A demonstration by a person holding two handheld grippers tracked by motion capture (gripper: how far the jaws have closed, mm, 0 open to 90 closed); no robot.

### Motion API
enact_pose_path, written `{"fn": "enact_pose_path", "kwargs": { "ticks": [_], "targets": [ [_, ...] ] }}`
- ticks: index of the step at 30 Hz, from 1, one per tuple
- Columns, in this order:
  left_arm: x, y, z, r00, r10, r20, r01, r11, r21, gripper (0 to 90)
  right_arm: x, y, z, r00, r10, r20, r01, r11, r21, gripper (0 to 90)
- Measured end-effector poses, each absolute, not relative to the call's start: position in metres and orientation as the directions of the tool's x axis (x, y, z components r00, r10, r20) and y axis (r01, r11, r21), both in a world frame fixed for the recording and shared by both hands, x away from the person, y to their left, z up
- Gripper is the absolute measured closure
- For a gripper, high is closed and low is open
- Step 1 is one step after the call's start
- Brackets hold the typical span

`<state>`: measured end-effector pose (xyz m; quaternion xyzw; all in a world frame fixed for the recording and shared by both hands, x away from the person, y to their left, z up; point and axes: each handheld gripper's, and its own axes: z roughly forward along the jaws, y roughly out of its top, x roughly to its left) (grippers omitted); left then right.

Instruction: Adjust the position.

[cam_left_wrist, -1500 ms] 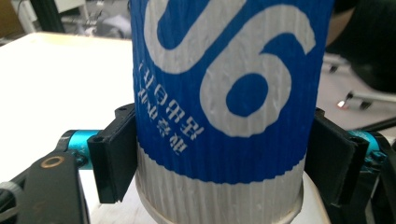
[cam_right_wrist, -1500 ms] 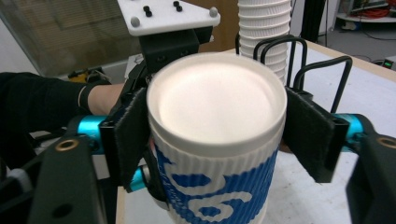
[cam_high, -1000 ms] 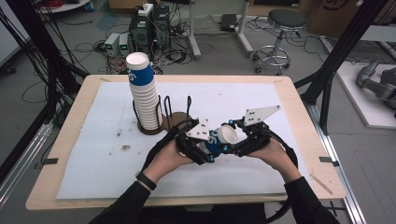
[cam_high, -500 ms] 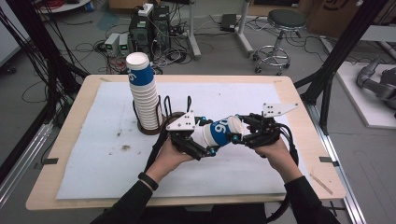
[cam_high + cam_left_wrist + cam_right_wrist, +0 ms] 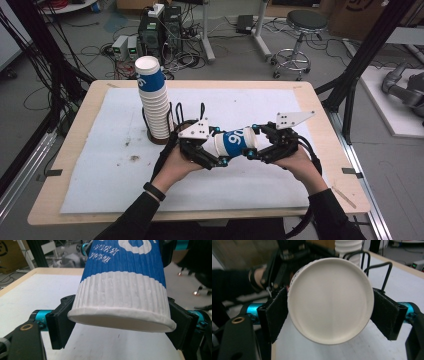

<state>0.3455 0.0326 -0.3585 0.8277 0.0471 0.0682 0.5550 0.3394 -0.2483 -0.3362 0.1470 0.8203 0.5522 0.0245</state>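
A blue and white paper cup (image 5: 235,141) lies on its side in the air between my two grippers, over the middle of the mat. My left gripper (image 5: 217,150) has just been closing. Its pads (image 5: 61,325) press on both sides of the cup's (image 5: 122,290) white wide end, so it is shut on the cup. My right gripper (image 5: 252,145) has just been opening. Its jaws now stand on either side of the cup's flat base (image 5: 329,300), which faces the right gripper view's camera.
A tall stack of the same cups (image 5: 152,100) stands in a black wire holder (image 5: 176,117), just behind and left of the left gripper. A white mat (image 5: 100,165) with a few dark stains covers the wooden table (image 5: 320,92). The person's forearms come in from the front edge.
The cup has stayed between the two grippers and shifted slightly left. The left jaws have closed in on its wide end. The right jaws have spread apart around its base.
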Motion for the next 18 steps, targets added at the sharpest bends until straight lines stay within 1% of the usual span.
{"fn": "enact_pose_path", "kwargs": {
  "ticks": [2,4,5,7,9,12,14,18],
  "targets": [
    [0.344,0.032,-0.354,0.982,0.159,0.106,-0.026,-0.438,0.899,19.9,0.338,-0.246,-0.335,-0.959,0.264,0.106,0.201,0.362,0.910,20.5],
    [0.343,0.032,-0.351,0.981,0.149,0.120,-0.036,-0.472,0.881,20.0,0.338,-0.243,-0.336,-0.960,0.260,0.100,0.197,0.379,0.904,21.6],
    [0.342,0.032,-0.350,0.980,0.149,0.131,-0.043,-0.485,0.873,20.1,0.338,-0.242,-0.338,-0.959,0.265,0.103,0.204,0.390,0.898,26.5],
    [0.341,0.032,-0.347,0.979,0.145,0.141,-0.052,-0.495,0.868,19.9,0.340,-0.242,-0.340,-0.962,0.251,0.106,0.200,0.387,0.900,27.5],
    [0.342,0.033,-0.348,0.981,0.153,0.117,-0.035,-0.456,0.890,17.4,0.341,-0.245,-0.341,-0.966,0.229,0.124,0.203,0.367,0.908,28.5],
    [0.346,0.035,-0.353,0.984,0.174,0.037,0.021,-0.324,0.946,14.4,0.343,-0.251,-0.340,-0.966,0.211,0.151,0.210,0.296,0.932,30.2],
    [0.347,0.037,-0.357,0.984,0.179,-0.002,0.048,-0.253,0.966,13.7,0.343,-0.254,-0.341,-0.965,0.213,0.151,0.207,0.273,0.939,30.4],
    [0.351,0.037,-0.364,0.986,0.153,-0.072,0.102,-0.199,0.975,12.5,0.344,-0.259,-0.344,-0.964,0.194,0.180,0.219,0.207,0.953,30.6]
  ]
}}
